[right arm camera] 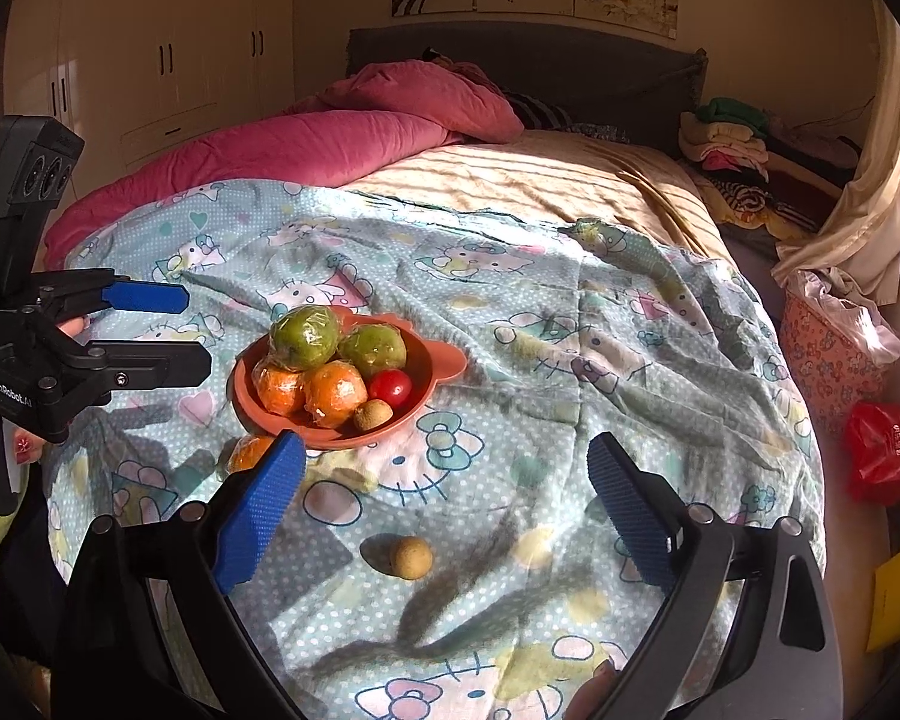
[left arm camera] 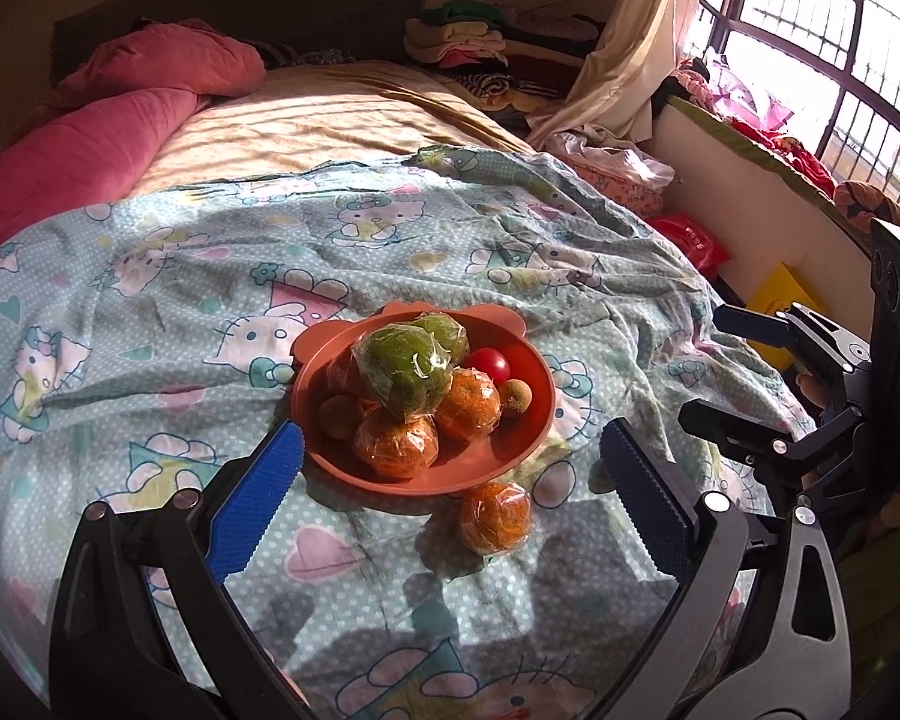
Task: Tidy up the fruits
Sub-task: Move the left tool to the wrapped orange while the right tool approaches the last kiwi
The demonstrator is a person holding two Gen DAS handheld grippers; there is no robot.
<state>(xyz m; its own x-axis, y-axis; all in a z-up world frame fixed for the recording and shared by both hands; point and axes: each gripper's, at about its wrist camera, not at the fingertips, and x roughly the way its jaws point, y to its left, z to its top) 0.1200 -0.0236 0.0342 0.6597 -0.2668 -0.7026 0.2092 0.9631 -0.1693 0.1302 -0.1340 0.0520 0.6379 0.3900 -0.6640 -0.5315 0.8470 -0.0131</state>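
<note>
Two strays remain outside our bowl (left arm camera: 513,441): a film-wrapped, slippery orange (left arm camera: 495,517) and a small longan (right arm camera: 411,557); both grippers (left arm camera: 450,480) (right arm camera: 447,501) gape empty — pinch mid-body.

Heaped fruit bowl (left arm camera: 510,456), wrapped orange (left arm camera: 495,517) just beside

Bed (right arm camera: 540,180): cartoon-cat sheet (right arm camera: 570,360) spread over it. On sheet: orange bowl (right arm camera: 438,369) of fruit, wrapped orange (left arm camera: 495,516) beside it, small brown fruit (right arm camera: 411,558) apart.
</note>
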